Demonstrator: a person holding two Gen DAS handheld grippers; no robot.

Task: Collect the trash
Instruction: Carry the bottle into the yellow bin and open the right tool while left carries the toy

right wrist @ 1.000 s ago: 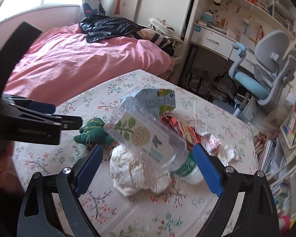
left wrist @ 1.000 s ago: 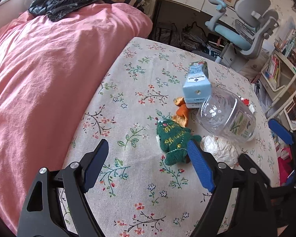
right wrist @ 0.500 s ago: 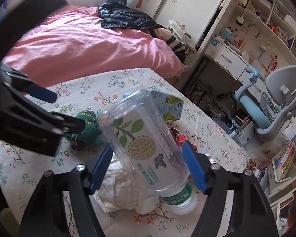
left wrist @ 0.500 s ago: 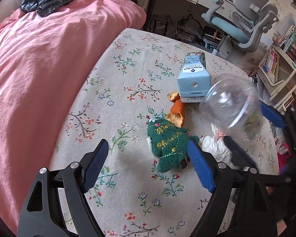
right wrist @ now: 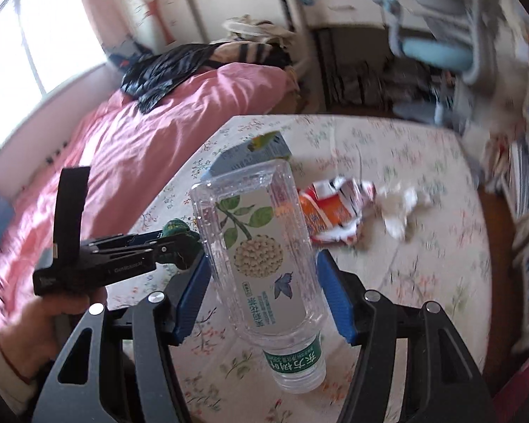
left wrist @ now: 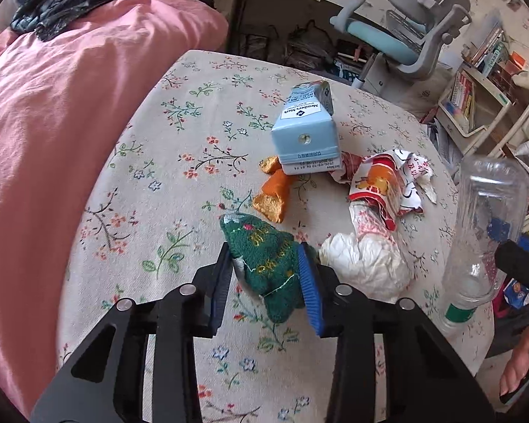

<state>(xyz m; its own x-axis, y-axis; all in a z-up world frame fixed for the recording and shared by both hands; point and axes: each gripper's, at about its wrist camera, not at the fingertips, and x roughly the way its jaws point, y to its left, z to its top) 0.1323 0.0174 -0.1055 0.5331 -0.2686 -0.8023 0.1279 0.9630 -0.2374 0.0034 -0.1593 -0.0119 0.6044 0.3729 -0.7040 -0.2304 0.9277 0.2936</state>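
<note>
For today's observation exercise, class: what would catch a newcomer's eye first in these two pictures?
First, the clear plastic bottle, held off the table between the right gripper's closing jaws, cap end towards the camera. Next, the green knitted Christmas tree on the floral tablecloth, squeezed as the left gripper's jaws close on it. Behind them lie a pale blue carton, crumpled wrappers and the pink bedspread to the left.

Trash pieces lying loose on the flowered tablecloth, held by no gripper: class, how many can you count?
4: the blue carton at the far middle, the orange wrapper before it, the red-and-white wrapper to its right, the white crumpled paper nearest. More may be hidden.
</note>
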